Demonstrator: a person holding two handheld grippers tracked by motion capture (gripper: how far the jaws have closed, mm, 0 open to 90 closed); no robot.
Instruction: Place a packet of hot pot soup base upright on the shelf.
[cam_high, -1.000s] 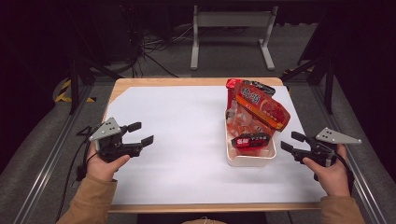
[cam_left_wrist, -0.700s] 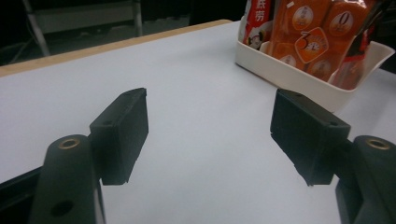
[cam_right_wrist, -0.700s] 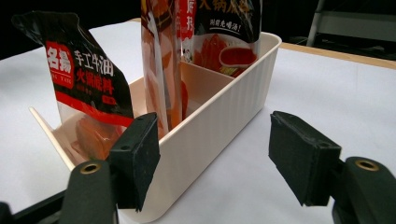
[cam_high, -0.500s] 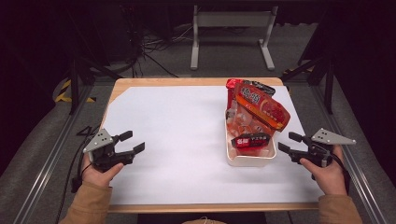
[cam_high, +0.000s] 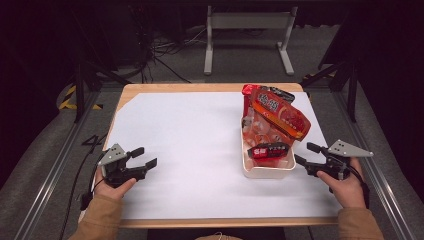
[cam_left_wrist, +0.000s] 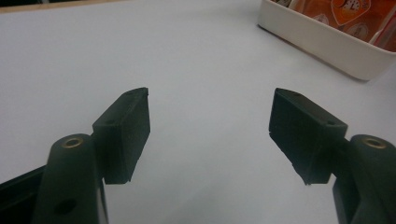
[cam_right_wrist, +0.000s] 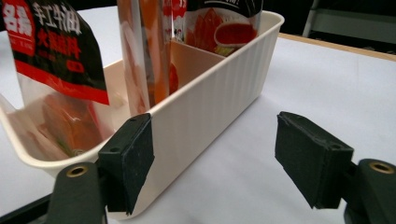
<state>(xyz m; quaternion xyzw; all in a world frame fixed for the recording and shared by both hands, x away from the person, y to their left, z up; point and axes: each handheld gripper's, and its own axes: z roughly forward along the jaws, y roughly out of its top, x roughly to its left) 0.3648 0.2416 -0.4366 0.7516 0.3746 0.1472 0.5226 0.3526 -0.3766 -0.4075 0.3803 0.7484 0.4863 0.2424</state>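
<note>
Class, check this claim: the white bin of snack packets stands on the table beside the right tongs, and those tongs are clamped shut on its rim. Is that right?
Not quite. The right tongs are open, not clamped: the right gripper view shows one pad just in front of the white bin, the other well clear. The bin does stand beside them.

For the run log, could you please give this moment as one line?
left gripper: open, nothing held | right gripper: open, beside bin | snack packets: in bin
</note>
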